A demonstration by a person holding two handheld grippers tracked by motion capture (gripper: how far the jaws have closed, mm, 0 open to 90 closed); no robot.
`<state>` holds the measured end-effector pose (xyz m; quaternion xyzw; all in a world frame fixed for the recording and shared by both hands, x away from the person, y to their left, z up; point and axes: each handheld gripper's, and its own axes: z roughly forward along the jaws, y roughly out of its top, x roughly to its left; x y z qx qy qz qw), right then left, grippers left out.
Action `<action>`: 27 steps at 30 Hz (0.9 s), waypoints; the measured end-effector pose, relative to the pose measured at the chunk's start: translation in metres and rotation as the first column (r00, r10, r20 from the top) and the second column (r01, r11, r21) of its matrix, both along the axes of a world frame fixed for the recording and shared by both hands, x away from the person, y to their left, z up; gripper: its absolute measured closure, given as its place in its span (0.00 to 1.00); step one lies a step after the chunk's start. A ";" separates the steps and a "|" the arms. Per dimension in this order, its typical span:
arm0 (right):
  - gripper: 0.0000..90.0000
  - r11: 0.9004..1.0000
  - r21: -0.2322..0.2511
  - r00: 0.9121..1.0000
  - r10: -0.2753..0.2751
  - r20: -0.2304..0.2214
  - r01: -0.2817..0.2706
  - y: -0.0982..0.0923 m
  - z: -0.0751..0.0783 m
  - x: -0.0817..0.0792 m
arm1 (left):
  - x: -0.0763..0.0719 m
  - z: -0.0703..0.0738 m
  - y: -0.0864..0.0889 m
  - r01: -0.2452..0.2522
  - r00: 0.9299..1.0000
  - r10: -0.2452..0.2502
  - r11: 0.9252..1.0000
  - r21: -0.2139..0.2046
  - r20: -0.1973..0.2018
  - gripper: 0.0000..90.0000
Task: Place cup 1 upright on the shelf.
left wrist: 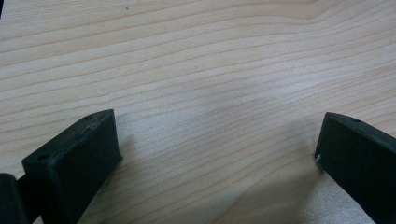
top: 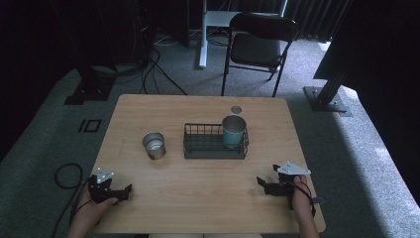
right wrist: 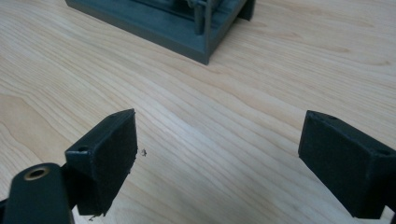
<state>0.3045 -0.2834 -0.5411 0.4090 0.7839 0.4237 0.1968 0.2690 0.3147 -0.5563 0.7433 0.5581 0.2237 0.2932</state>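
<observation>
A dark wire rack (top: 215, 142) stands at the middle of the wooden table (top: 208, 198), and a teal cup (top: 233, 131) sits upright in its right end. A silver metal cup (top: 154, 145) stands on the table just left of the rack. My left gripper (top: 128, 191) rests near the front left edge, open, its jaws wide apart over bare wood (left wrist: 215, 140). My right gripper (top: 261, 184) rests near the front right, open with nothing between its jaws. The rack's base corner (right wrist: 187, 32) appears ahead of it in the right gripper view.
A small round grey lid or disc (top: 236, 109) lies on the table behind the rack. A black folding chair (top: 257, 47) stands beyond the far edge. Cables (top: 67, 176) lie on the carpet at the left.
</observation>
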 end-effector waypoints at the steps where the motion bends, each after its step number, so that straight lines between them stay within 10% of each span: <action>1: 0.13 1.000 0.000 1.000 0.000 0.000 0.000 0.000 0.000 0.000 | 0.000 0.000 0.000 0.000 1.000 0.000 1.000 0.000 0.000 0.00; 27: 0.13 0.997 -0.072 0.997 -0.037 -0.068 0.032 -0.007 -0.014 -0.002 | 0.000 0.000 0.000 0.001 1.000 -0.001 1.000 0.001 0.000 0.00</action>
